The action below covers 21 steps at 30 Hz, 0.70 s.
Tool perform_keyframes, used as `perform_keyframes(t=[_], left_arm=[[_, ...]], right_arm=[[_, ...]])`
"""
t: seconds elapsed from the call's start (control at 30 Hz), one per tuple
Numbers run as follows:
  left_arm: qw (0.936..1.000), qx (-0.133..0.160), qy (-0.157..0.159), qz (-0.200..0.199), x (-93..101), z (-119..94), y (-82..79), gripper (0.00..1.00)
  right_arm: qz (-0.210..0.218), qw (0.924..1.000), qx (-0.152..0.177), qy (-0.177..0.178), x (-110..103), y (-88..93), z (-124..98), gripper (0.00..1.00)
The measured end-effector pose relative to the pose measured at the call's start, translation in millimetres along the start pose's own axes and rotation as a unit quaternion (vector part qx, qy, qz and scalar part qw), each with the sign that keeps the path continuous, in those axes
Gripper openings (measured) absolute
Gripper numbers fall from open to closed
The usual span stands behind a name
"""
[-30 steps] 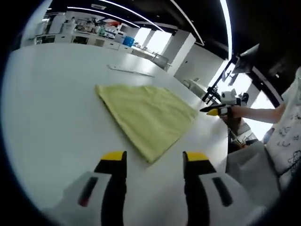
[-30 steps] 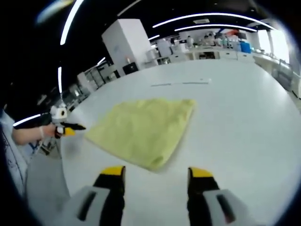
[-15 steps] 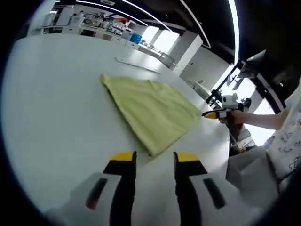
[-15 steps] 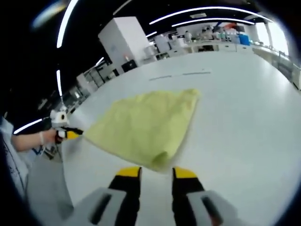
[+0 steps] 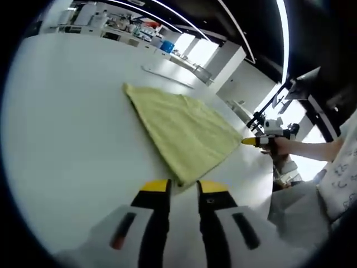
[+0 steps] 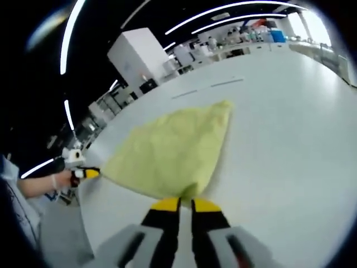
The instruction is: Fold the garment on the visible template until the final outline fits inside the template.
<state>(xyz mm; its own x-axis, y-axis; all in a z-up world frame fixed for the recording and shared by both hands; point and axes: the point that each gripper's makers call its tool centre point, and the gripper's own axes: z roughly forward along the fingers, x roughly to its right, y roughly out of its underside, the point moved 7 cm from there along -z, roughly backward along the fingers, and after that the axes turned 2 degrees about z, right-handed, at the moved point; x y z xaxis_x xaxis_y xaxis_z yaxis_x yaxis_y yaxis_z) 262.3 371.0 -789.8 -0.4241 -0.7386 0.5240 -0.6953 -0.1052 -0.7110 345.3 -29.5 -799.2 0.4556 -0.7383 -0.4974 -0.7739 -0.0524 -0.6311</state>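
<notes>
A pale yellow folded cloth garment point(image 5: 184, 134) lies flat on the broad white tabletop point(image 5: 67, 128), spread as a rough triangle whose far point sits toward 11 o'clock in the left gripper view and whose near corner comes down to the jaws at 6 o'clock; in the right gripper view the same garment point(image 6: 170, 153) runs from a far tip near 1 o'clock down to a near corner at 6 o'clock; the left hand-held gripper point(image 5: 183, 190) has its yellow-tipped jaws drawn narrow, just at the near corner, and whether cloth is actually pinched between them cannot be told; the right hand-held gripper point(image 6: 186, 205) likewise stands nearly closed at its own corner, with the fabric edge touching or just over the tips, the grasp itself unclear; each gripper also appears small in the other's view, at the garment's side corner, held in a person's hand; a thin pale strip point(image 5: 167, 76) lies on the tabletop beyond the garment, well apart from it; the cloth looks light, soft and limp, likely to sag and drag once lifted, so the two near corners, taken through all layers, seem the sensible places to hold; a shallow pinch could slip off.
</notes>
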Motion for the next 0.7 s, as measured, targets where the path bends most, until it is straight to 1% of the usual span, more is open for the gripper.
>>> perform_keyframes(t=[0.07,0.13,0.23,0.33,0.43,0.5,0.53,0.63,0.7], left_arm=[[1.0000,0.001,0.001,-0.001,-0.5,0,-0.4,0.11],[1.0000,0.002,0.004,-0.002,-4.1,0,-0.9,0.04],[1.0000,0.005,0.000,-0.002,-7.1,0,-1.4,0.00],[1.0000,0.006,-0.006,0.002,-7.5,-1,-1.0,0.00],[0.9999,0.004,-0.006,0.008,-4.2,-2,-0.6,0.00],[0.9999,0.002,-0.012,0.008,-5.8,-2,-0.4,0.00],[0.9999,0.003,-0.015,0.008,-10.9,-3,-0.8,0.00],[0.9997,0.004,-0.023,0.004,-13.2,-5,-1.6,0.00],[0.9997,0.006,-0.024,0.001,-20.4,-8,-2.6,0.00]], right_arm=[[0.003,1.0000,0.001,0.001,2,-0.2,0,0.00],[0.006,1.0000,0.002,0.001,2,-1.3,-1,0.00],[0.005,1.0000,0.004,0.003,4,-1.6,-2,0.00],[-0.003,1.0000,0.001,0.005,6,-1.4,-4,0.00],[-0.009,0.9999,0.003,0.013,9,-1.6,-9,0.00],[-0.011,0.9998,0.000,0.018,12,-1.3,-13,0.00],[-0.013,0.9997,0.000,0.018,13,-1.0,-16,0.00],[-0.020,0.9996,0.000,0.017,19,-1.9,-20,0.00],[-0.024,0.9997,-0.003,0.009,14,0.0,-21,0.00]])
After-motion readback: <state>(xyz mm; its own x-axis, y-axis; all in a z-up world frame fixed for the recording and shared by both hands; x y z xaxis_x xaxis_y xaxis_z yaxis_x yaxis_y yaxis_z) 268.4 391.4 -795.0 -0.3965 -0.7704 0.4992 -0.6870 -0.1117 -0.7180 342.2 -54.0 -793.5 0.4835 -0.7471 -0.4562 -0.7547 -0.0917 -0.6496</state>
